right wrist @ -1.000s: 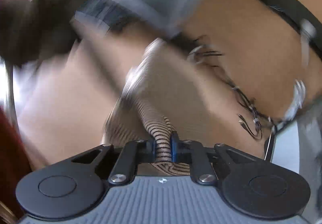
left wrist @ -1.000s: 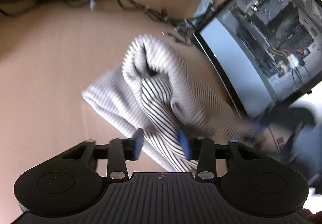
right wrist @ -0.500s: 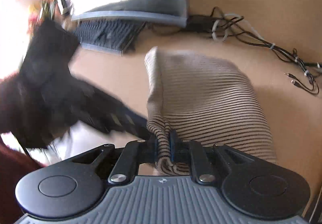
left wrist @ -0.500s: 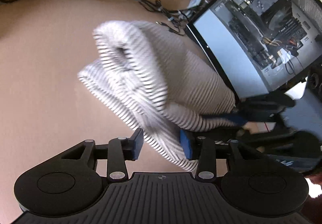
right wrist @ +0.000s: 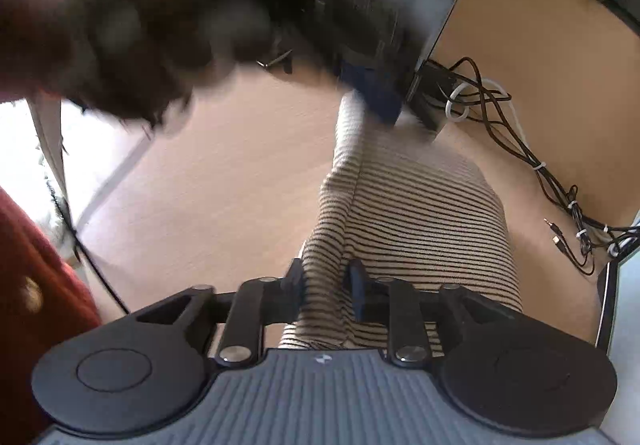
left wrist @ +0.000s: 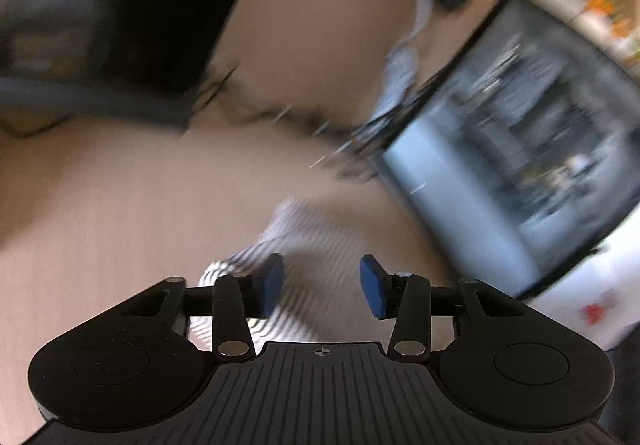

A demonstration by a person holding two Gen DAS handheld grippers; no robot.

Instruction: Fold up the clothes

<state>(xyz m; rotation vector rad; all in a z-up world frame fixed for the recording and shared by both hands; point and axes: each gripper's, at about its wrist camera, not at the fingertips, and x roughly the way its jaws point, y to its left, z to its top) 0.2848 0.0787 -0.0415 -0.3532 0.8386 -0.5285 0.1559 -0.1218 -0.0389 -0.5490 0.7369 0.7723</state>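
A cream garment with thin dark stripes [right wrist: 416, 213] lies bunched on the tan desk [right wrist: 224, 197]. My right gripper [right wrist: 326, 285] has its jaws partly apart around a fold at the garment's near edge. In the blurred left wrist view the same striped garment [left wrist: 320, 245] lies just beyond my left gripper [left wrist: 322, 283], whose blue pads [left wrist: 272, 281] stand wide apart with cloth behind the gap. In the right wrist view the left gripper shows as a dark blur with a blue pad [right wrist: 376, 93] at the garment's far end.
An open computer case [left wrist: 520, 165] stands at the right of the left wrist view. A tangle of cables [right wrist: 520, 149] runs along the desk's back. A dark monitor base [right wrist: 400, 25] is behind the garment. A red cloth [right wrist: 36, 285] is at the left edge.
My left gripper has swung away from over the garment, which now sits low in its view. My right gripper's jaws have loosened from a tight pinch on the fold.
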